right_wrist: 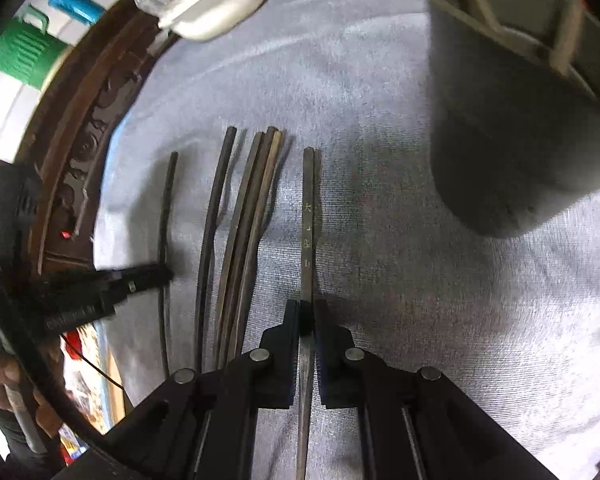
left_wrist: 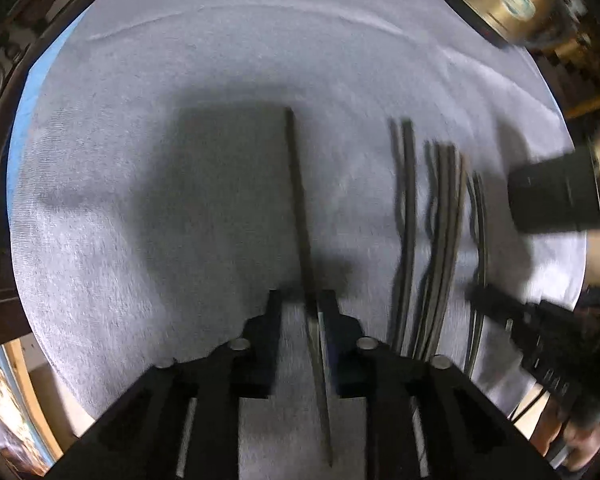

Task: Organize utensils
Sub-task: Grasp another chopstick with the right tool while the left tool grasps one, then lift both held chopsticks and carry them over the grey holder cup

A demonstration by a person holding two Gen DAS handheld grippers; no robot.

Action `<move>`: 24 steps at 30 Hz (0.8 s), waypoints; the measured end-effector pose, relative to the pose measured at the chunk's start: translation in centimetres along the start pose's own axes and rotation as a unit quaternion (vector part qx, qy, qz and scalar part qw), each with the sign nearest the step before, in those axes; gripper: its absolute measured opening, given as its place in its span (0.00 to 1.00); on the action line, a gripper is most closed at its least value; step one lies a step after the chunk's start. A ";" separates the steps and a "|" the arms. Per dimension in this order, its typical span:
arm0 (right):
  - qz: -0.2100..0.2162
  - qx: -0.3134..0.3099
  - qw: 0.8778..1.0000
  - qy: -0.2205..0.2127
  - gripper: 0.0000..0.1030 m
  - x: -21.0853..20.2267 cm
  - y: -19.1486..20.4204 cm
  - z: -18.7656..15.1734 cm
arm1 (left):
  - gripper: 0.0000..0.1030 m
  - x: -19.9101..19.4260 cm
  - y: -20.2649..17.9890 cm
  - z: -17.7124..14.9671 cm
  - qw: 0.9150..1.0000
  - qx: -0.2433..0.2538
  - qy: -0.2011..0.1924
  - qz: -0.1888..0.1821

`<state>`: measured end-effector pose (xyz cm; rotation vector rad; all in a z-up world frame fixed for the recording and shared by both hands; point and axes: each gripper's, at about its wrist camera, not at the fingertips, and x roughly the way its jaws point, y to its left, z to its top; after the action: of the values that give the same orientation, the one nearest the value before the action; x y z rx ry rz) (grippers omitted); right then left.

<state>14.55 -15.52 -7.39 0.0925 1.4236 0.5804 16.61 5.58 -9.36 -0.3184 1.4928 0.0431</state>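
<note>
Left gripper (left_wrist: pixel 300 300) is clamped on a single dark chopstick (left_wrist: pixel 298 208). The stick runs forward from between the pads and its thin tip trails back under the claw body. The left view is motion-blurred.

Right gripper (right_wrist: pixel 306 312) is pinched tight on another chopstick (right_wrist: pixel 308 216), a squared one with small gold characters on its shaft. The characters are only legible in the right view.

The loose bundle of chopsticks (left_wrist: pixel 440 240) lies on the grey cloth (left_wrist: pixel 180 120), off to the right of the left claw. In the right view the same bundle (right_wrist: pixel 244 232) is just left of the right claw, so it sits between the two grippers. The sticks are roughly parallel to both held ones.

Left view only: a black cylindrical holder (left_wrist: pixel 556 196) on its side, right of the bundle, and a brass-coloured tin (left_wrist: pixel 512 0) at far right.

Right view only: a white dish (right_wrist: pixel 216 4) wrapped in plastic at forward-left. There is also a carved dark wood table edge (right_wrist: pixel 84 152), a green container (right_wrist: pixel 24 52), and a large grey tub (right_wrist: pixel 512 92) at forward-right.

Each view catches the other gripper at its edge. The right view also shows the hand (right_wrist: pixel 0 376) on the left gripper's handle.
</note>
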 end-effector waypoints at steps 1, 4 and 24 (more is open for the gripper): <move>-0.012 -0.008 1.000 0.009 0.09 0.0 0.3 0.3 | 0.23 0.0 0.2 0.4 1.000 -0.005 0.000 -0.002; -0.036 -0.025 0.999 0.023 0.10 0.4 1.4 0.8 | 0.23 0.1 -0.1 1.1 1.000 0.006 -0.006 0.007; -0.013 0.000 0.994 -0.107 0.06 -6.2 1.0 -2.9 | 0.05 -5.9 1.4 -5.4 0.985 0.018 -0.157 -0.066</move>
<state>11.26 -18.18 -1.87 0.1316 1.2138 0.5326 10.57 6.62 -4.08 -0.3634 1.1559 -0.0388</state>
